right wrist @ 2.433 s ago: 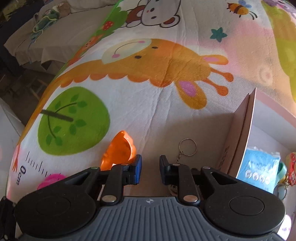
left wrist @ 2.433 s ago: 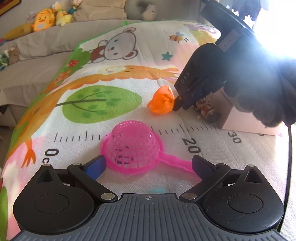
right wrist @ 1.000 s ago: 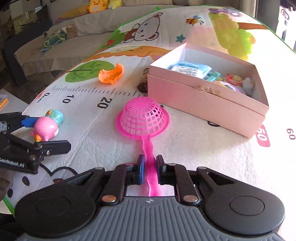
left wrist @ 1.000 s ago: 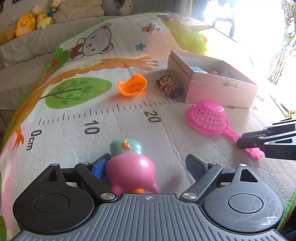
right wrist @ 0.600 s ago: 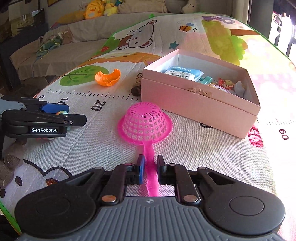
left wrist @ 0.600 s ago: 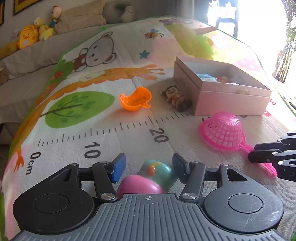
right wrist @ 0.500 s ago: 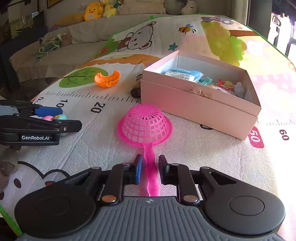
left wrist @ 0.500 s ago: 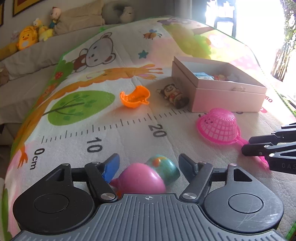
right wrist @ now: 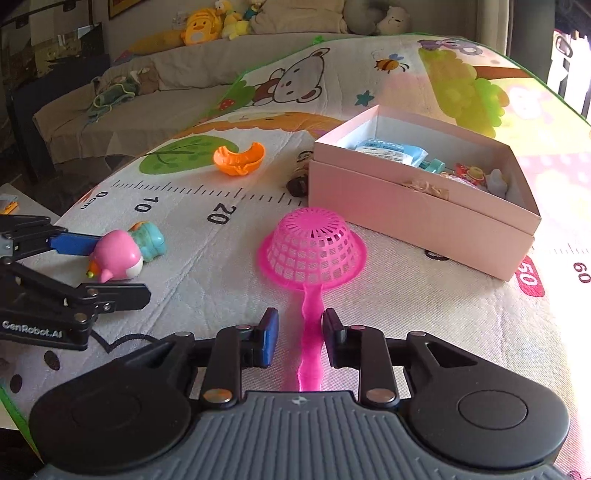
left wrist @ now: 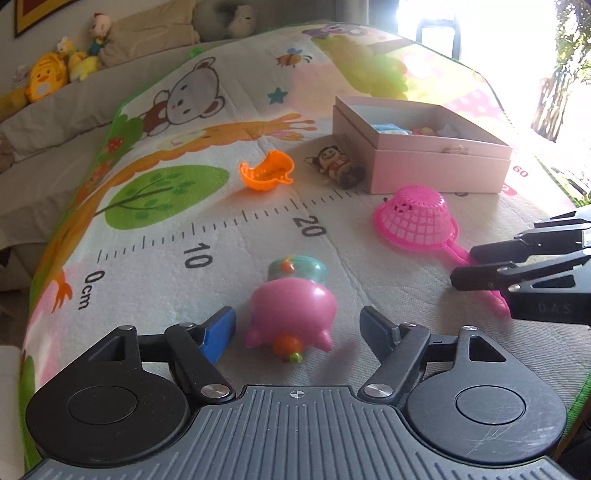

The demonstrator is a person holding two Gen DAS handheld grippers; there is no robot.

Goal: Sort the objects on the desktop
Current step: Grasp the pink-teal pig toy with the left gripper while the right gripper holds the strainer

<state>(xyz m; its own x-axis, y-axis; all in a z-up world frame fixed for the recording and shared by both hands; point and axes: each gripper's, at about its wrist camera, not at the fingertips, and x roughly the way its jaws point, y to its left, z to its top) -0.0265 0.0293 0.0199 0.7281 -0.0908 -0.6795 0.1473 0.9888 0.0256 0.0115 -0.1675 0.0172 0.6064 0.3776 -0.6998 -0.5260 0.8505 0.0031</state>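
Note:
A pink and teal bird toy [left wrist: 291, 302] lies on the play mat between the open fingers of my left gripper [left wrist: 298, 325]; it also shows in the right wrist view [right wrist: 123, 251]. A pink strainer [right wrist: 316, 247] lies dome up, its handle [right wrist: 310, 332] between the open fingers of my right gripper [right wrist: 301, 336], apart from both pads. The strainer [left wrist: 415, 221] and my right gripper [left wrist: 480, 266] show in the left wrist view. An open pink box [right wrist: 424, 206] holding several small items stands behind the strainer.
An orange scoop-shaped toy [left wrist: 266, 171] and a small cartoon figure [left wrist: 334, 166] lie near the box's left end [left wrist: 354, 147]. The mat's near edge [right wrist: 14, 402] is close to the left gripper [right wrist: 85, 266]. A sofa with plush toys [right wrist: 199, 22] is behind.
My right gripper has opened off the strainer handle. My left gripper has opened wider and the bird toy now lies further forward between its fingers.

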